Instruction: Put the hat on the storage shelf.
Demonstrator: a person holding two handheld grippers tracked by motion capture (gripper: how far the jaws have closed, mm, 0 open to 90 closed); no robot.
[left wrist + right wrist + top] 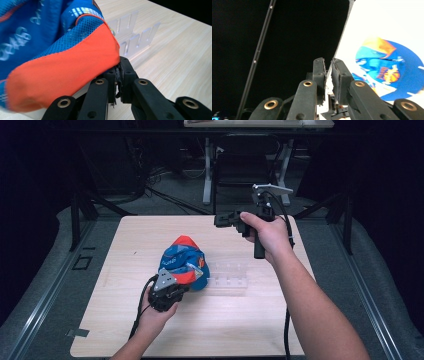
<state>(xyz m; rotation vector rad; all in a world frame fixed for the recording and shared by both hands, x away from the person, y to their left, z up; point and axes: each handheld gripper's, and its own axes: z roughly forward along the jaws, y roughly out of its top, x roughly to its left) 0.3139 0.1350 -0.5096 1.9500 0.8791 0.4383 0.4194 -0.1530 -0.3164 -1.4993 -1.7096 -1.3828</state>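
A blue mesh garment with orange panels (pixel 182 260) lies bunched in the middle of the wooden table (pixel 240 325). My left gripper (pixel 185 284) sits at its near edge. In the left gripper view, this gripper (pixel 119 62) is shut on the garment's orange hem (pixel 62 75). A hand holds my right gripper (pixel 218 221) in the air over the table's far side, pointing left. Its jaws are shut with nothing between them (pixel 328 61). The right gripper view also catches the garment (pixel 387 70) below, washed out by glare.
A clear plastic rack with upright dividers (pixel 229 276) lies flat just right of the garment, and appears behind the fabric (pixel 135 37) in the left gripper view. Dark floor, cables and table legs surround the table. Bare wood stretches along the front and left.
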